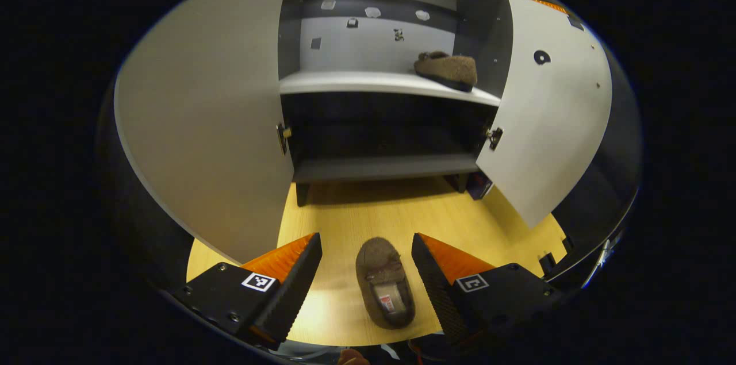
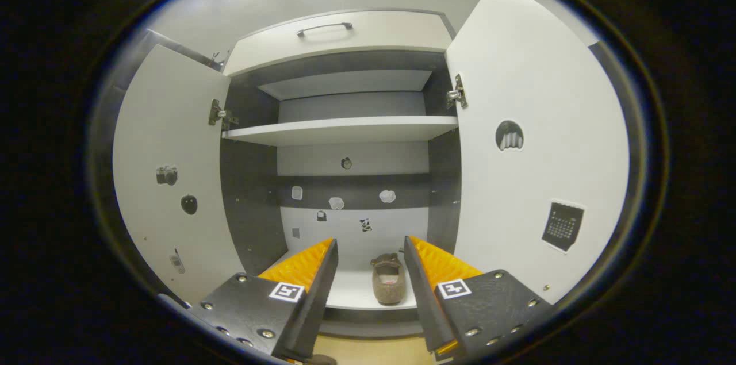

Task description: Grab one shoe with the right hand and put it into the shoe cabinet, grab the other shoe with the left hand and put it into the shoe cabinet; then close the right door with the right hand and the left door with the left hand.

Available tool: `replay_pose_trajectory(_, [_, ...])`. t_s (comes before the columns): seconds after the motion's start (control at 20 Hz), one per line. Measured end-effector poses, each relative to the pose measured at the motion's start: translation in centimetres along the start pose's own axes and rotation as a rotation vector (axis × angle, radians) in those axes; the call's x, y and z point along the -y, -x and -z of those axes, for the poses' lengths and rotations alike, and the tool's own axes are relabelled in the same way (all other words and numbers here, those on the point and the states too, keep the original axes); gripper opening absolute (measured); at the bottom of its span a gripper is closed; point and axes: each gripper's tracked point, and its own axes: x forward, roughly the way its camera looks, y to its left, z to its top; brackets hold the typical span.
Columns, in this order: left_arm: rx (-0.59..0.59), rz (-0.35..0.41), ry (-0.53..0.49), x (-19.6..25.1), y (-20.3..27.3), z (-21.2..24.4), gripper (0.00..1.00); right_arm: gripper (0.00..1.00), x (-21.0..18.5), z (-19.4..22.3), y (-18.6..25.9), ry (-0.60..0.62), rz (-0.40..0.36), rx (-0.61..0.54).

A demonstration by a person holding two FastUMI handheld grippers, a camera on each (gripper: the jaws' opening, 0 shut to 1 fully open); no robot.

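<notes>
Status: shoe 1 [image 2: 387, 287] sits on the middle shelf [image 1: 345, 82] of the shoe cabinet [image 2: 345, 31], toward its right side. My right claw [image 2: 371, 279] is spread wide, holding nothing, with that shoe framed between the fingers but apart from them. Shoe 2 [image 1: 384, 283] lies on the wood floor [image 1: 368, 218] in front of the cabinet, toe toward it. My left claw [image 1: 368, 273] is wide too, straddling shoe 2 w/o contact.

Risks, as I judge them:
1. Left claw closes too high: soft upper squashes, shoe slips out mid-lift.
2. Left door [image 1: 201, 123] stands close beside my left claw; a wide swing may knock it.
3. Shoe 2 placed too near the shelf edge: door won't close flush.
4. Right door [image 2: 529, 141] is open; closing it early blocks access.
</notes>
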Motion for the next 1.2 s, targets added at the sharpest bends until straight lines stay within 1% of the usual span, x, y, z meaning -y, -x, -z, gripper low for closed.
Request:
replay_pose_trajectory(0.15, [-0.087,0.026,-0.011,-0.8,-2.3,3.7,0.98,0.69,0.8,-1.3,1.5,-0.006,0.022,0.020])
replay_pose_trajectory(0.25, [-0.182,0.042,0.001,-1.0,-2.8,6.9,0.98,0.69,1.2,-2.4,2.1,0.000,0.038,0.043])
replay_pose_trajectory(0.3, [-0.226,0.055,0.012,-1.0,-3.1,8.3,0.98,0.66,1.5,-3.2,2.4,0.003,0.044,0.058])
replay_pose_trajectory(0.35, [-0.265,0.068,0.028,-0.9,-3.3,9.6,0.99,0.69,1.7,-3.7,2.8,0.004,0.050,0.069])
replay_pose_trajectory(0.5, [-0.344,0.091,0.055,-1.1,-3.5,12.8,0.99,0.69,2.2,-4.1,3.6,-0.008,0.063,0.076])
replay_pose_trajectory(0.7, [-0.375,0.111,0.054,-1.0,-5.7,15.3,0.99,0.69,3.1,-4.1,4.9,0.009,0.092,0.086])
replay_pose_trajectory(0.75, [-0.373,0.102,0.056,-1.1,-6.6,15.6,0.99,0.69,3.4,-4.2,5.2,0.021,0.105,0.089])
replay_pose_trajectory(0.8, [-0.370,0.093,0.063,-1.4,-7.4,15.6,0.98,0.72,4.0,-4.3,5.6,0.030,0.121,0.090])
replay_pose_trajectory(0.85, [-0.369,0.087,0.073,-1.5,-8.1,15.8,0.98,0.72,4.4,-4.2,6.0,0.035,0.135,0.086])
replay_pose_trajectory(0.9, [-0.364,0.086,0.086,-1.7,-8.8,15.6,0.98,0.69,4.8,-4.1,6.5,0.037,0.147,0.079])
replay_pose_trajectory(1.05, [-0.345,0.089,0.115,-1.9,-10.6,14.9,0.97,0.69,6.6,-4.3,8.0,0.065,0.195,0.076])
replay_pose_trajectory(1.1, [-0.343,0.091,0.118,-1.9,-11.1,14.7,0.97,0.66,6.9,-4.4,8.5,0.072,0.206,0.080])
replay_pose_trajectory(1.15, [-0.355,0.103,0.119,-1.7,-11.5,14.7,0.96,0.69,7.1,-4.5,8.9,0.077,0.216,0.082])
replay_pose_trajectory(1.2, [-0.369,0.110,0.128,-1.5,-11.6,14.7,0.89,0.69,7.4,-4.6,9.3,0.080,0.226,0.083])
